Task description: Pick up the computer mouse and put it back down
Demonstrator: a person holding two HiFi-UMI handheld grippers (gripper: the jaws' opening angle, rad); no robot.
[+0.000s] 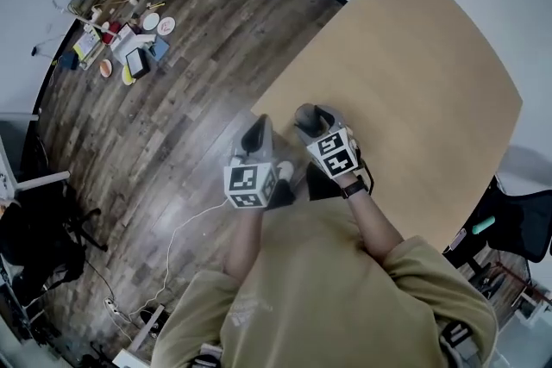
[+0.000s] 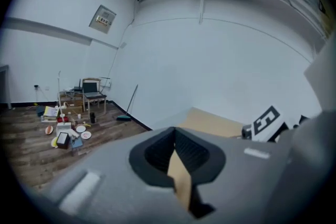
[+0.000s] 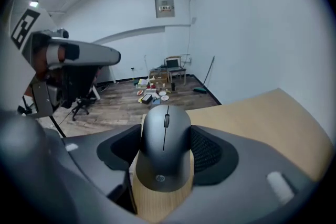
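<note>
A dark grey computer mouse (image 3: pixel 163 134) sits between the two jaws of my right gripper (image 3: pixel 165 152), whose pads press against both of its sides. Light wood shows just below it, at the near corner of the table (image 3: pixel 252 110). I cannot tell whether the mouse rests on the wood or hangs just above it. In the head view the mouse (image 1: pixel 304 116) shows at the tip of the right gripper (image 1: pixel 316 121), over the table (image 1: pixel 414 73) corner. My left gripper (image 1: pixel 257 134) hovers beside it off the table edge; its jaws (image 2: pixel 177 157) are together with nothing between them.
Dark plank floor lies left of the table. Boxes, plates and small clutter (image 1: pixel 129 39) are spread on the floor at the far left, next to a chair with a laptop (image 2: pixel 93 93). A black office chair (image 1: pixel 524 224) stands at the right. A white cable (image 1: pixel 185 224) runs across the floor.
</note>
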